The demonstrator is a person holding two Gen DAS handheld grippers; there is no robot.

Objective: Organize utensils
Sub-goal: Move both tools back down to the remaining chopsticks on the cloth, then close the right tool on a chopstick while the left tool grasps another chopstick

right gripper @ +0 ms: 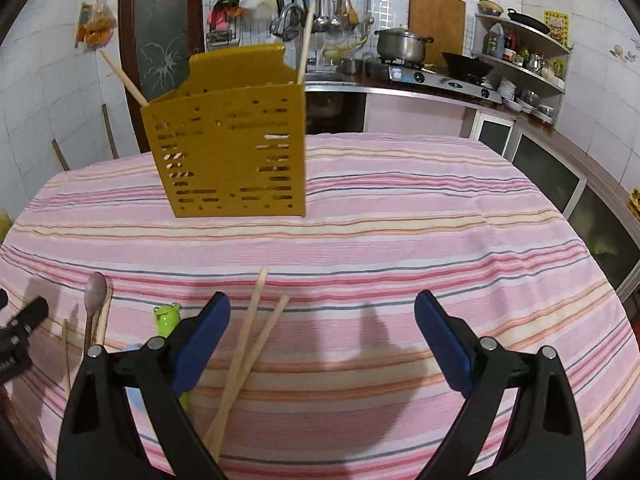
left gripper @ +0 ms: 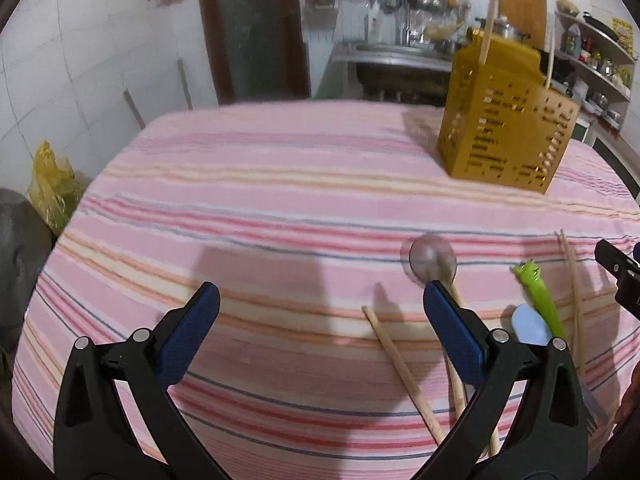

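Note:
A yellow perforated utensil holder stands on the striped tablecloth, also in the right wrist view, with two chopsticks sticking out. My left gripper is open and empty above the cloth. By its right finger lie a loose chopstick, a wooden spoon, a green frog-handled utensil and a chopstick pair. My right gripper is open and empty, with two crossed chopsticks lying just inside its left finger. The frog utensil and spoon lie left of it.
The table wears a pink striped cloth. Behind it are a kitchen counter with a stove and pot, shelves, a sink and a door. A yellow bag sits left of the table.

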